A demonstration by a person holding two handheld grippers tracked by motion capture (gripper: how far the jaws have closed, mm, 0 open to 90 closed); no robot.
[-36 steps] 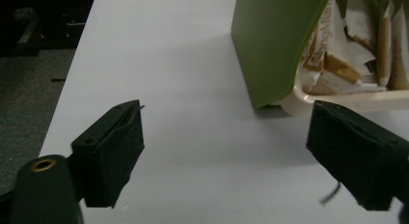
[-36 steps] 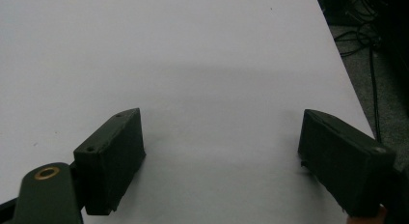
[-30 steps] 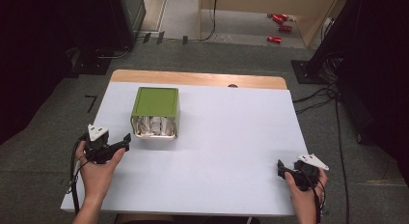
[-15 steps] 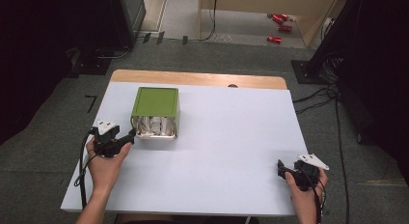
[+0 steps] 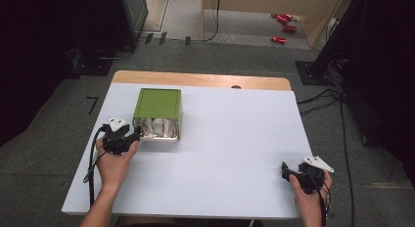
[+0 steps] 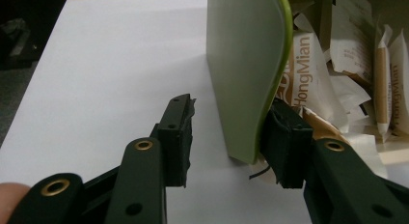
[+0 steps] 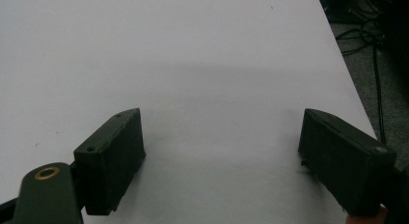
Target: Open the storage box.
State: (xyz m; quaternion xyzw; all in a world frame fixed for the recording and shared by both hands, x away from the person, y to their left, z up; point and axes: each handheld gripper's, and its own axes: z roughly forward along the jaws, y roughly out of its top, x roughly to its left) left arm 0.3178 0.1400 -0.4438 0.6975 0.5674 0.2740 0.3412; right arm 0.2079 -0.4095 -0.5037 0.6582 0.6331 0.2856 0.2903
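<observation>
Left gripper view: we see our left gripper (image 6: 231,142) straddling the side wall of the green box (image 6: 246,74), its jaws having just been closing; one pad is against the inner face, the other just short of the outside. The box lies on its side on the white worktop (image 5: 235,139), paper packets (image 6: 313,84) showing in its open end. Our right gripper (image 7: 222,156) gapes wide over bare worktop near the right edge, holding nothing.

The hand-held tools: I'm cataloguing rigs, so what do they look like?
Both the left tool and the right tool are black, with two blocky jaws, brass-coloured rivets at the pivots, and a pale three-cornered plate on top. A black cable trails from each. The forearms are bare, with no sleeves.
</observation>
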